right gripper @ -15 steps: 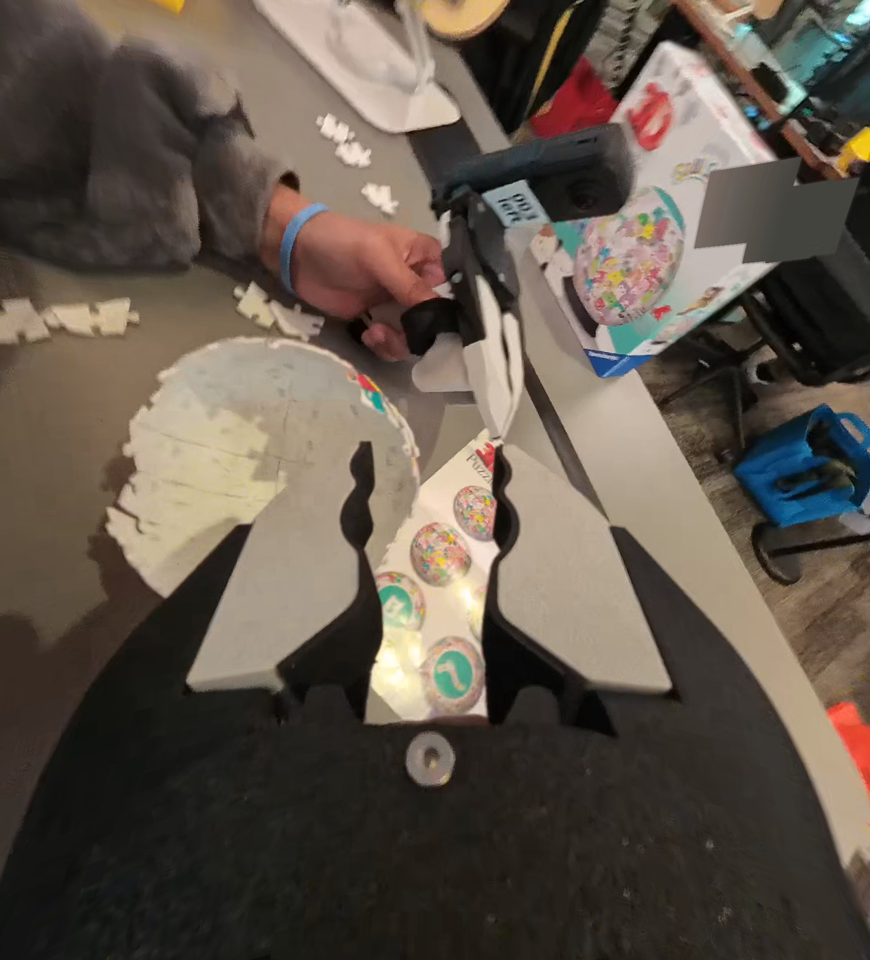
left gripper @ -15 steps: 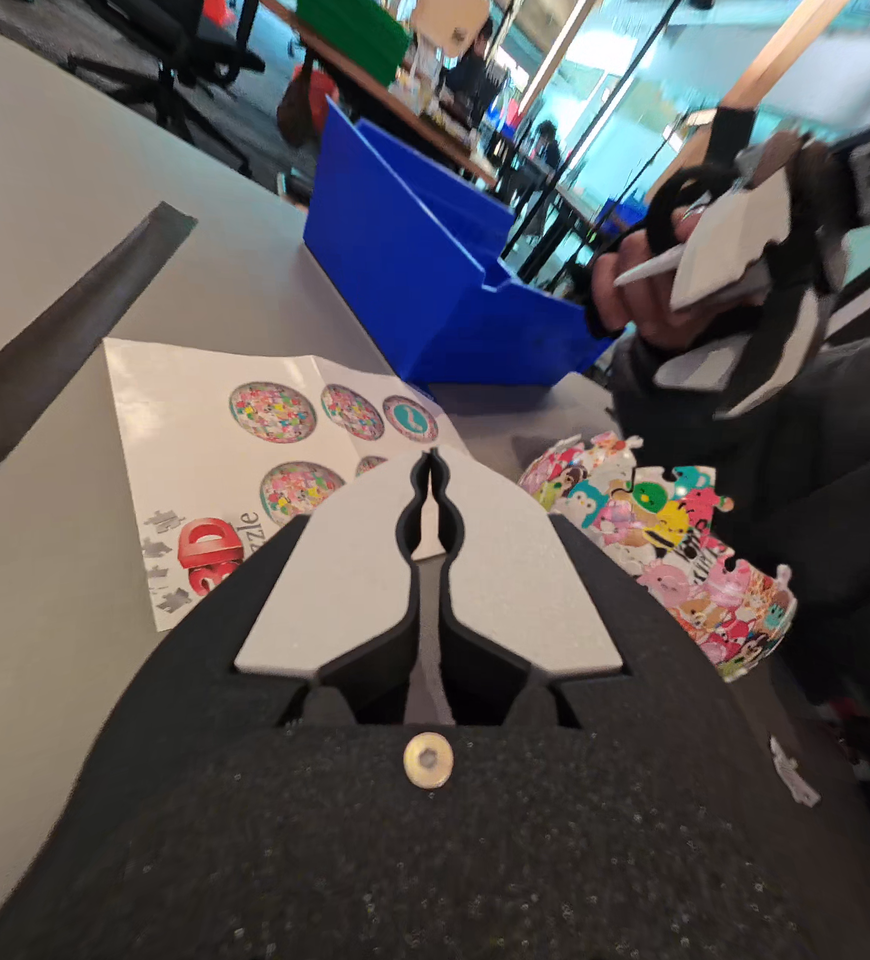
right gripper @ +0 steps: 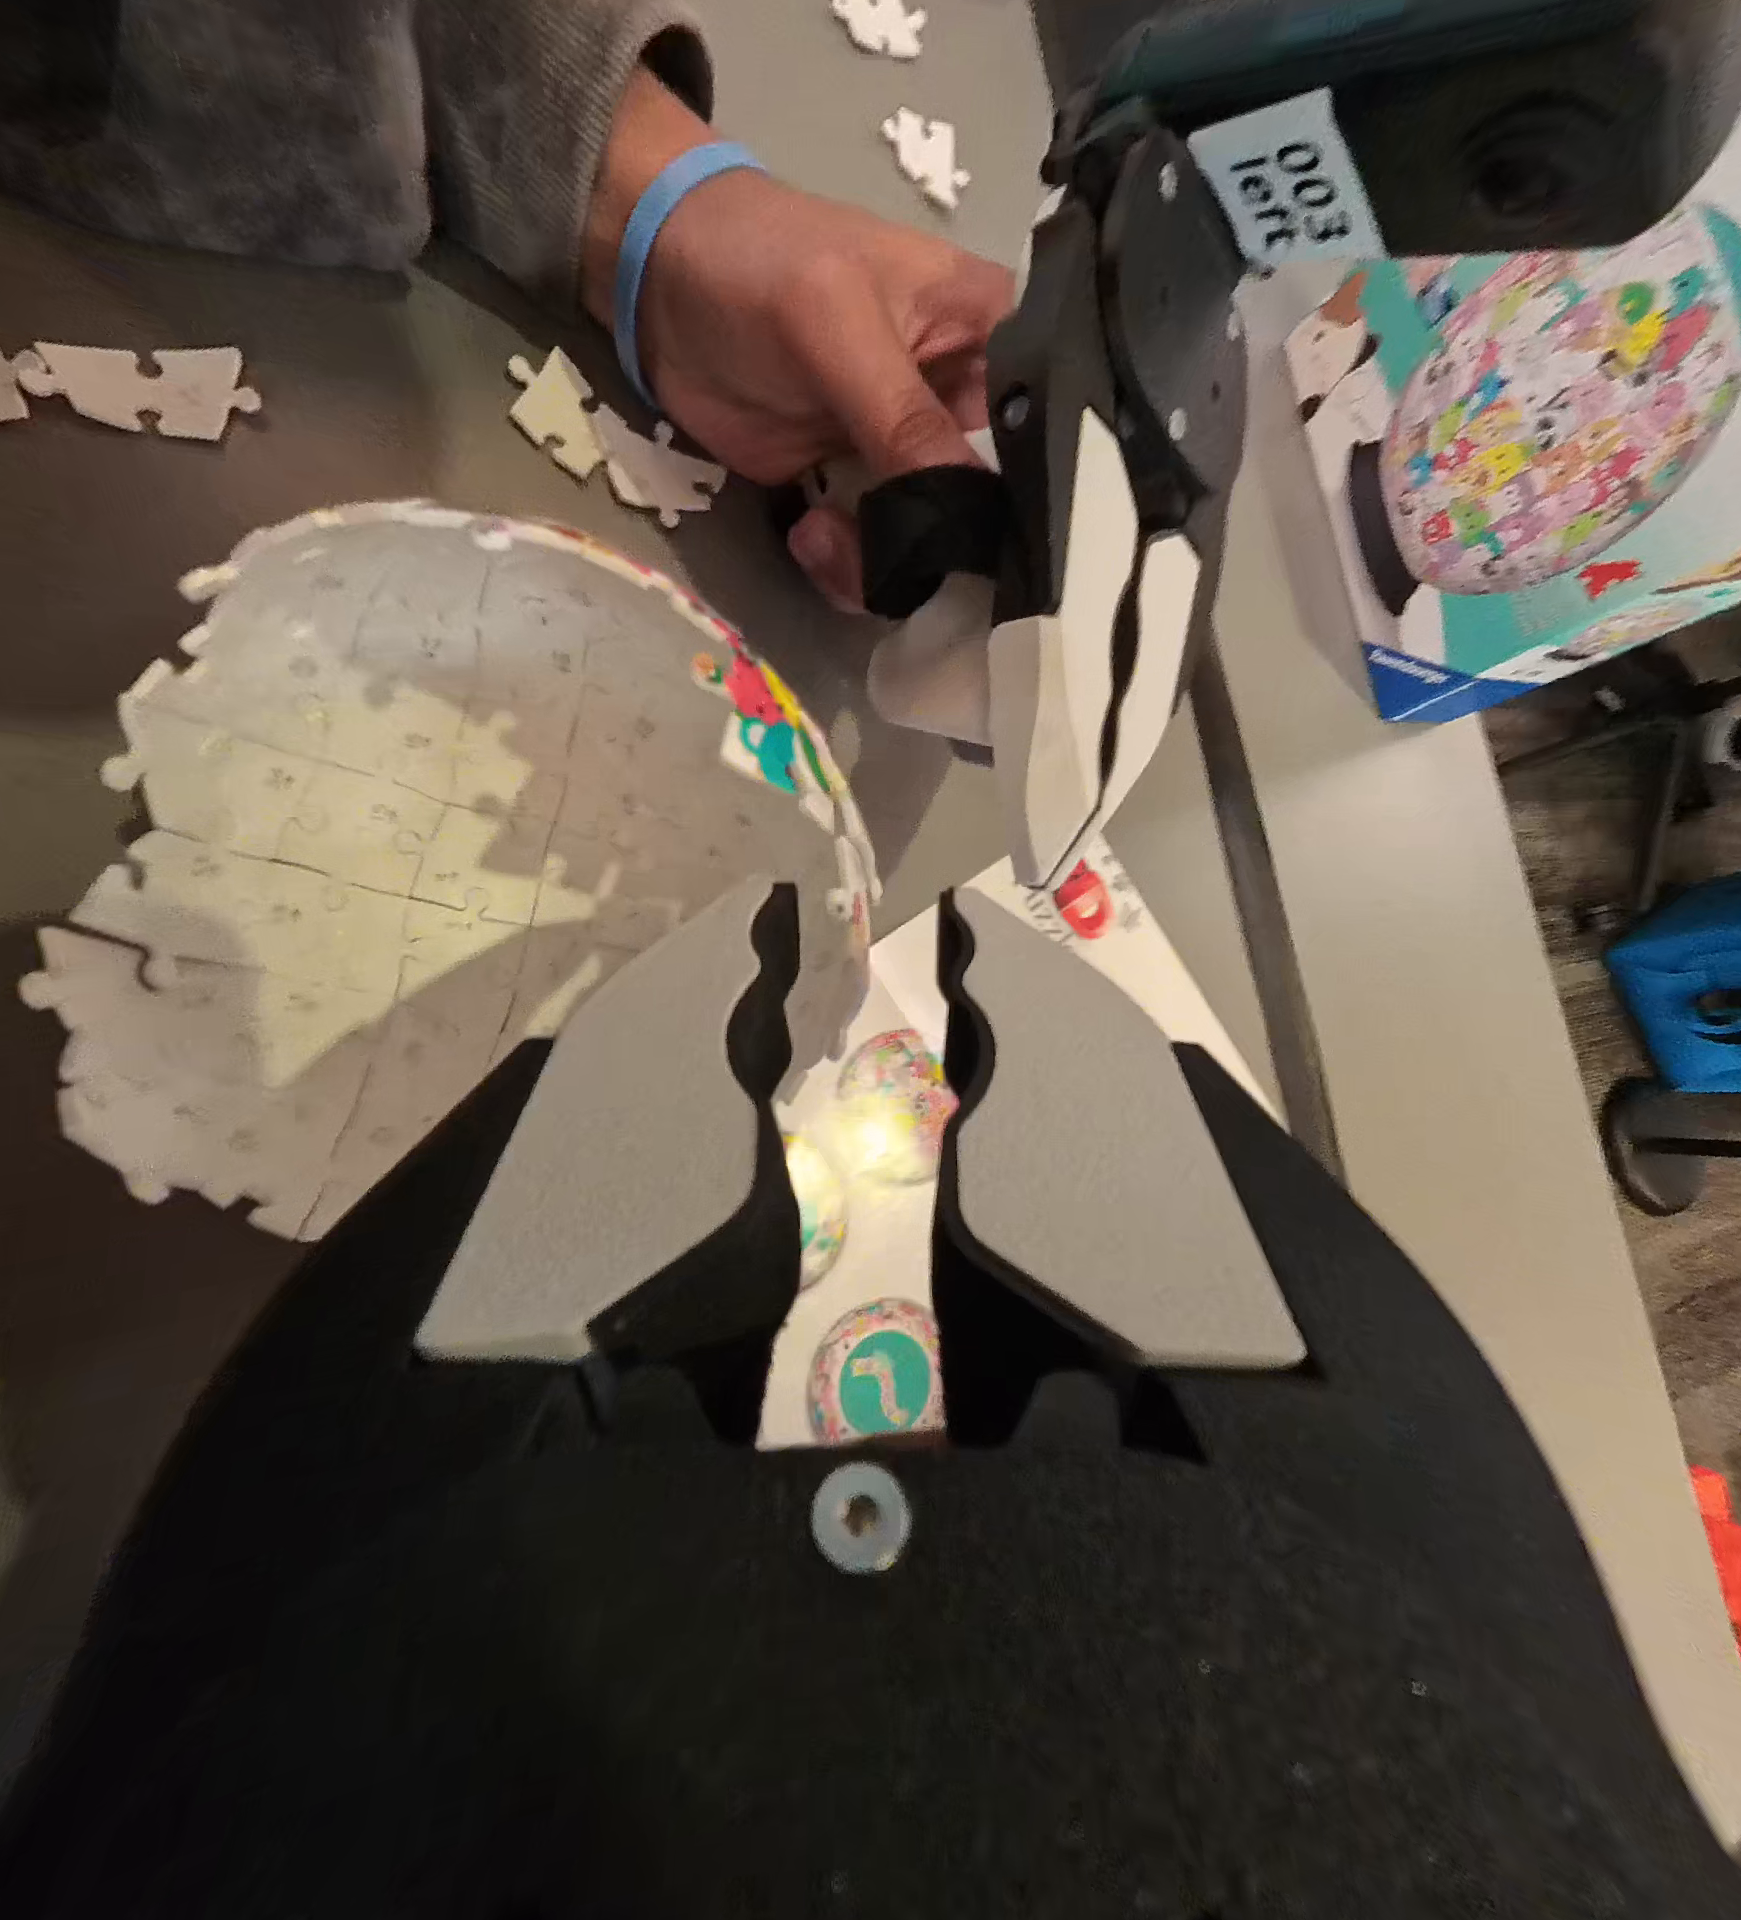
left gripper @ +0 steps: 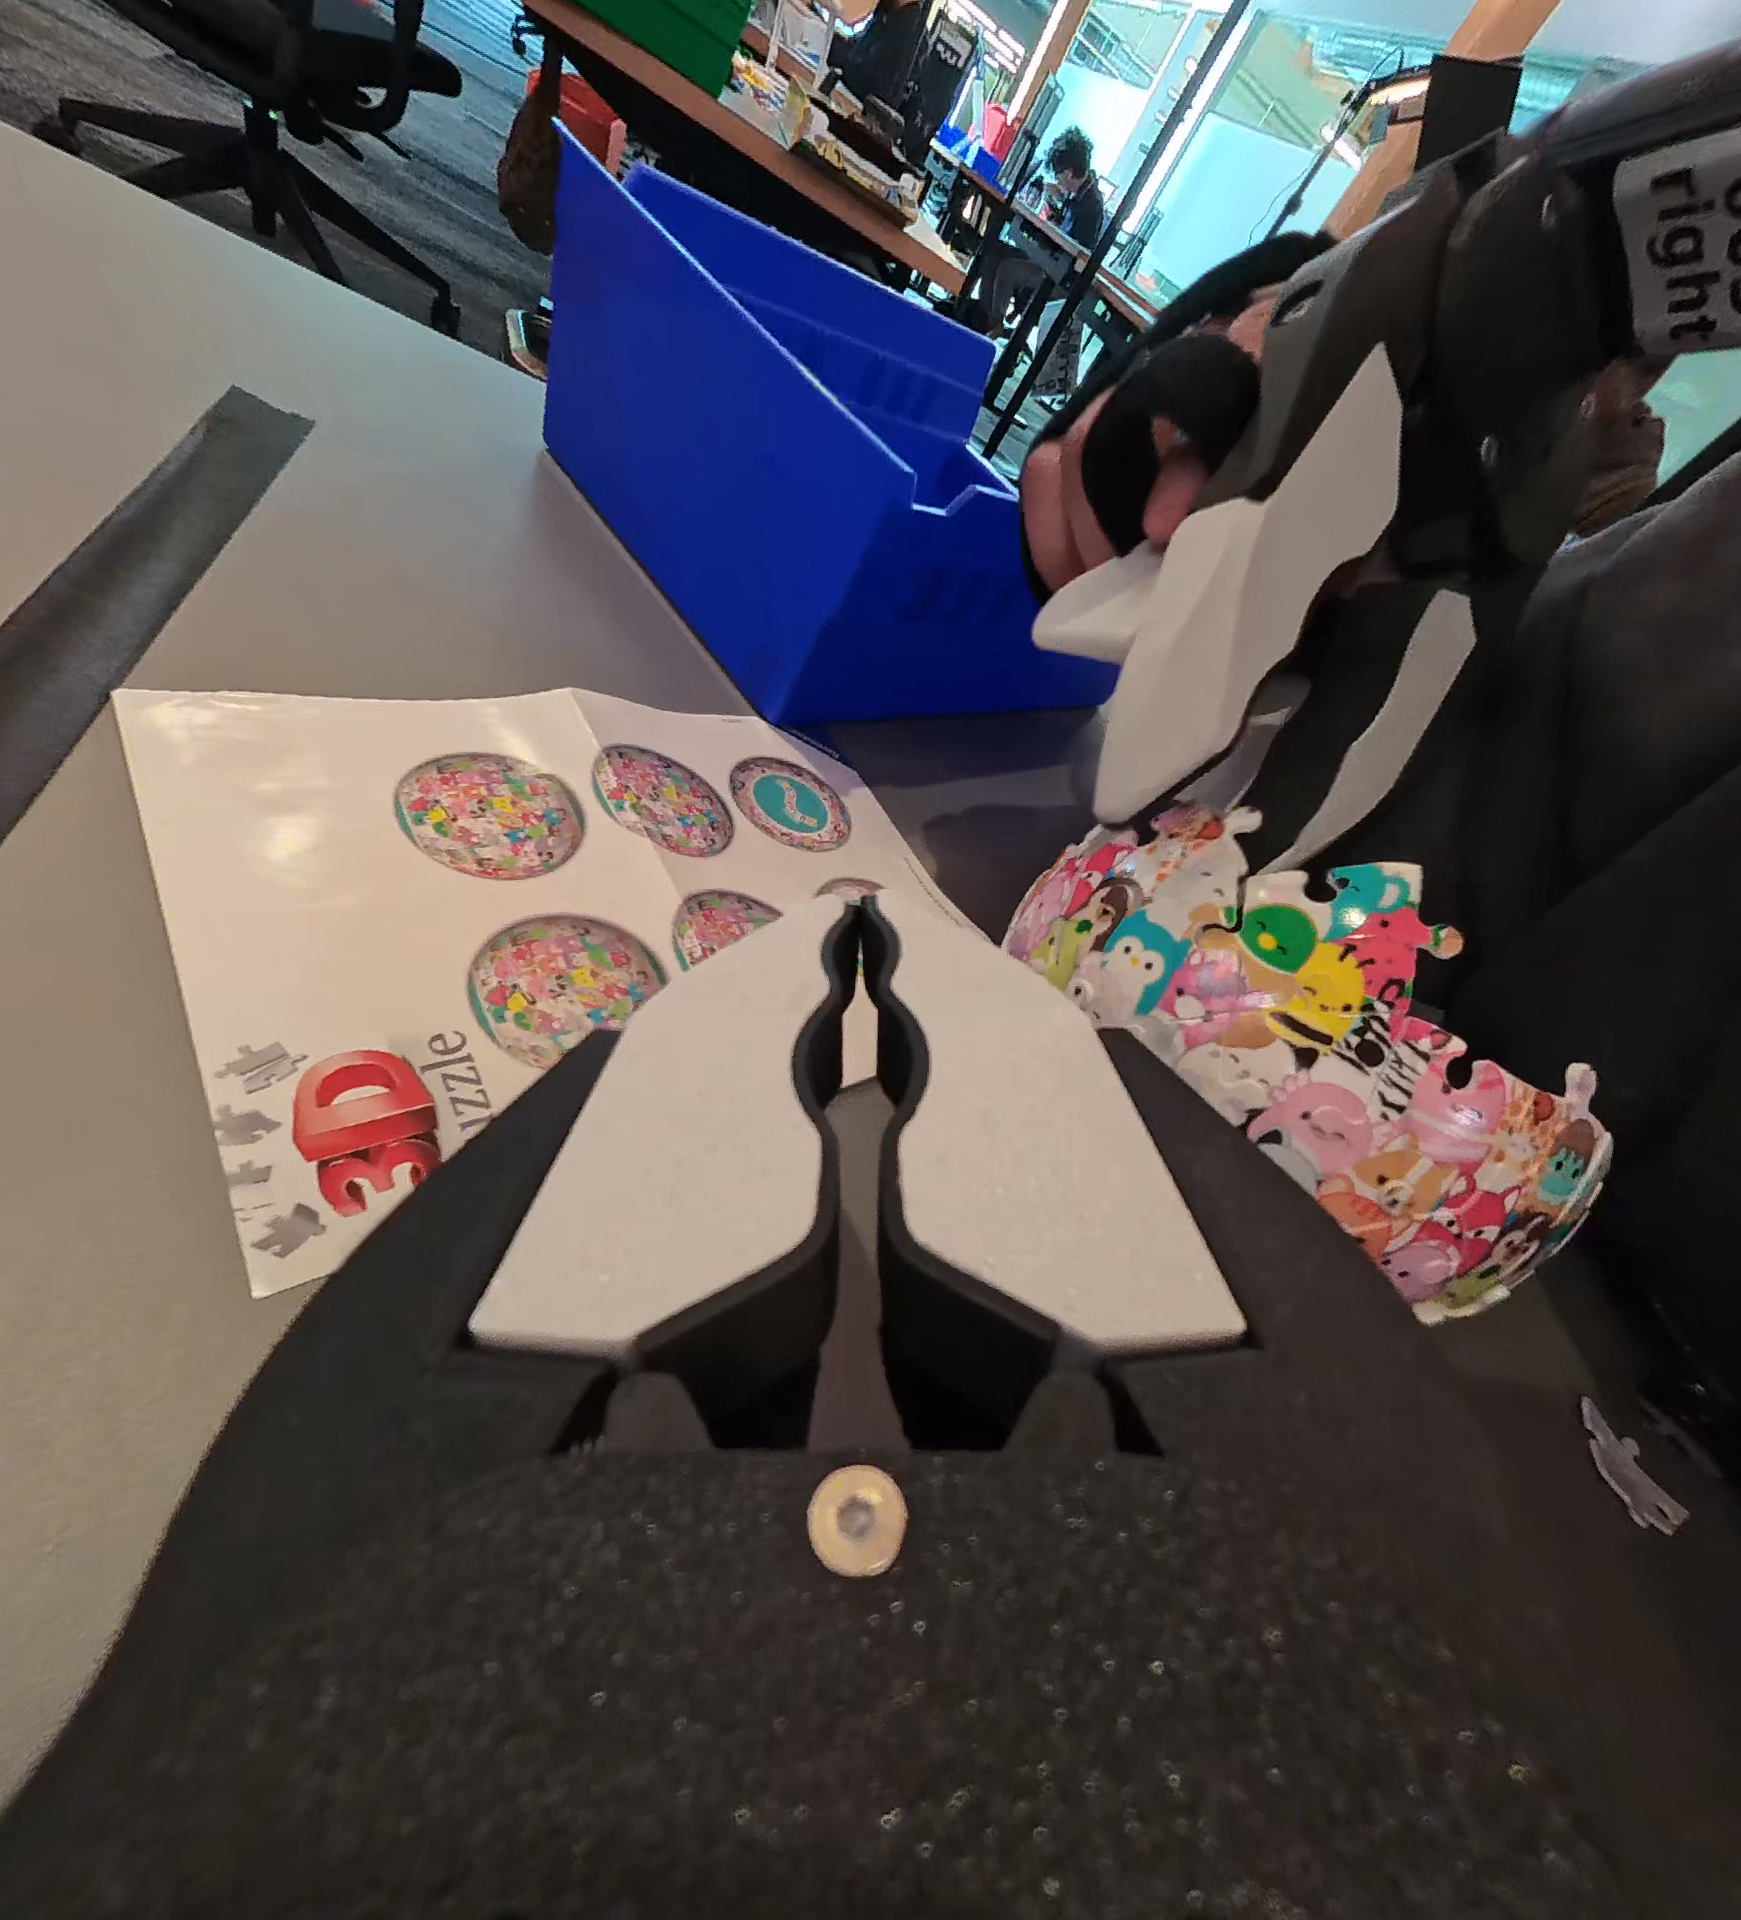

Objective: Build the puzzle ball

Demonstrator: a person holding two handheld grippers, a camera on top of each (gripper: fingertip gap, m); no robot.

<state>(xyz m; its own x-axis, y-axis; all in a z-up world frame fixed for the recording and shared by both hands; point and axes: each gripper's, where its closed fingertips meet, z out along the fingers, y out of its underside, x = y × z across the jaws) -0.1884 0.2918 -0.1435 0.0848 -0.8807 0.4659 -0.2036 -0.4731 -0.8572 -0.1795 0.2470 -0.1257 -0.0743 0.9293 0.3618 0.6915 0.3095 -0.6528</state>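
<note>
Half-built, colourfully printed puzzle-ball shell on grey worktop, just beside glossy printed instruction sheet. Right tool, spread and empty, now lowered from half a second ago to shell's upper rim. Left tool, pressed together on nothing, low over sheet beside shell. Loose white pieces beyond shell unplaced; next pickup likely.

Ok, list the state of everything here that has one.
Left gripper: shut, empty.
Right gripper: open, empty.
Colourful half-built puzzle ball shell: incomplete, hollow side up.
Glossy white instruction sheet: unfolded, flat.
Blue plastic bin: open-topped.
Loose white puzzle pieces: face-down, some joined.
</note>
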